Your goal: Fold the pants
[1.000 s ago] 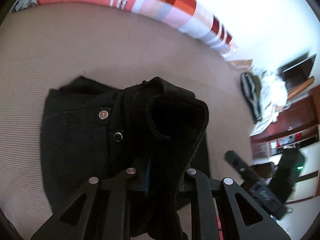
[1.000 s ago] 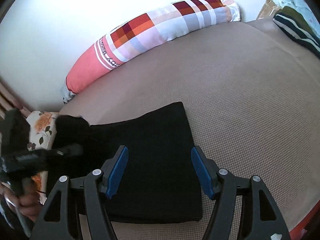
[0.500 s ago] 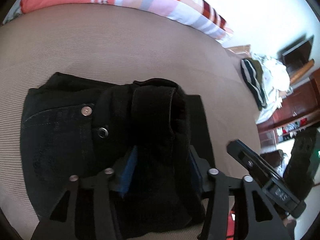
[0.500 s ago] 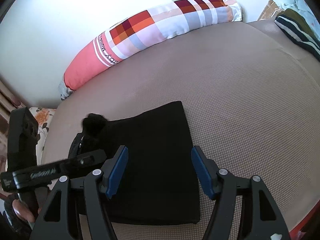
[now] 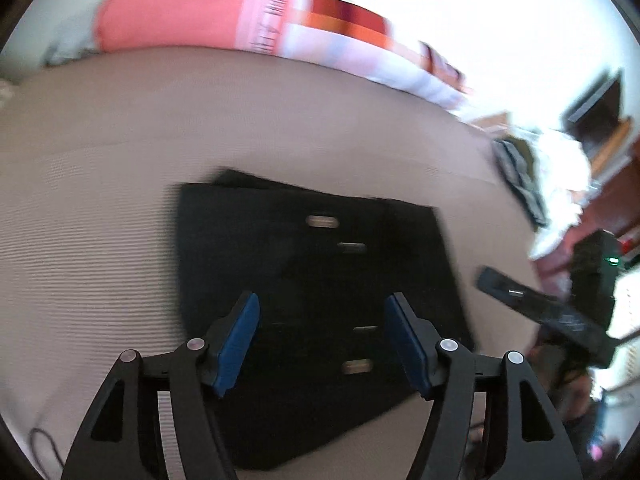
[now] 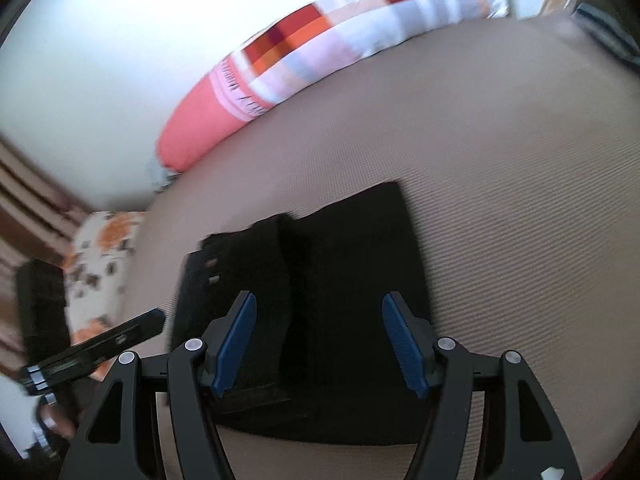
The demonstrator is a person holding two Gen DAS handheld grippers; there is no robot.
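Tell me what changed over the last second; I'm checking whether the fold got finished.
The left hand-held gripper let go of the bunched black fabric it was clamping; its jaws have just been opening and nothing sits between them now. The pants lie flat as a folded rectangle on the bed. The right hand-held gripper stayed open above the pants; the long pillow did not move.

I see a tan bed cover [image 6: 500, 168] filling most of both views. A long bolster [image 6: 320, 52], coral at one end and checked in red, orange and white at the other, lies along the white wall [image 6: 120, 60]. A floral pillow [image 6: 100, 264] sits at the bed's left edge. In the left view, blurred striped clothes [image 5: 520, 184] and dark wooden furniture [image 5: 600, 120] stand at the right.
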